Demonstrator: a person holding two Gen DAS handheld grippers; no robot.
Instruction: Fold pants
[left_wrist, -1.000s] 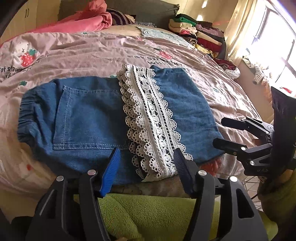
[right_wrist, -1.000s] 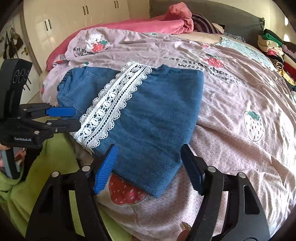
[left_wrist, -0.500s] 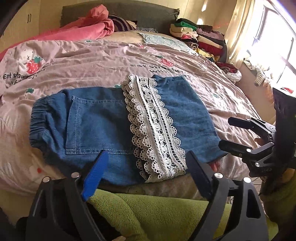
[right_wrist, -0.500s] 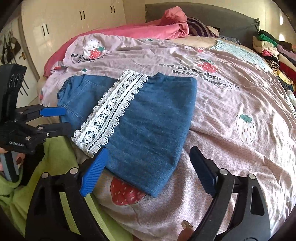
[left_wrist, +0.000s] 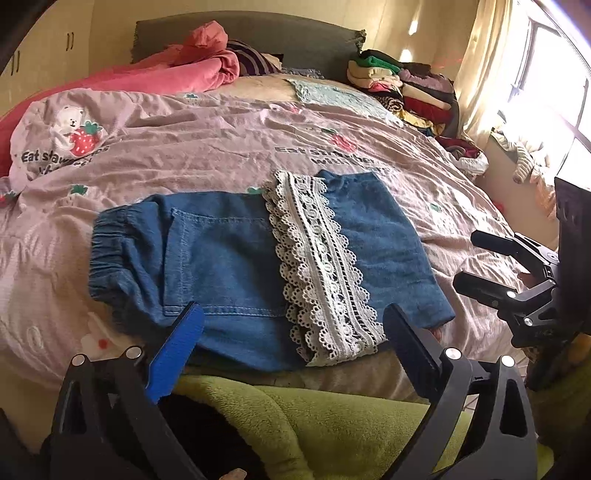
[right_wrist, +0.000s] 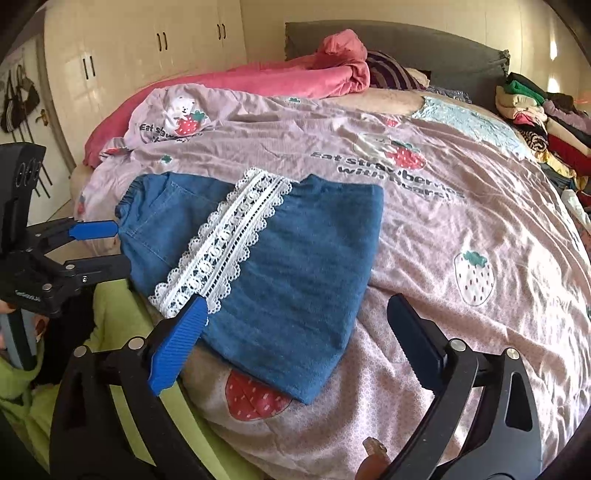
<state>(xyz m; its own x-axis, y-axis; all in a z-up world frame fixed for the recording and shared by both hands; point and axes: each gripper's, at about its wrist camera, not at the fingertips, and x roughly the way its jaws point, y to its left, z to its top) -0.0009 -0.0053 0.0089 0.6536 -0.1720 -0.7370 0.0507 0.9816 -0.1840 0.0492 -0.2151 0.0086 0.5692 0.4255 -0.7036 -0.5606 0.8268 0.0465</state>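
Lying folded near the bed's edge, the denim pants (left_wrist: 236, 266) with a lace strip (left_wrist: 321, 266) sit on the pink strawberry quilt (right_wrist: 461, 221). Left gripper (left_wrist: 291, 347) and right gripper (right_wrist: 295, 332) both hover just above them, jaws opening wide, nothing pinched between them. Clothes pile (left_wrist: 406, 88) sits way back.

A mauve quilted bedspread (left_wrist: 207, 147) printed with strawberries and a bear fills mid-frame. A crumpled pink blanket (left_wrist: 192, 70) lies upper left against the grey headboard (right_wrist: 424, 48). Stacked folded clothes (left_wrist: 406, 88) sit upper right beside cream curtains (left_wrist: 487, 62). White wardrobe doors (right_wrist: 147, 55) stand upper left.
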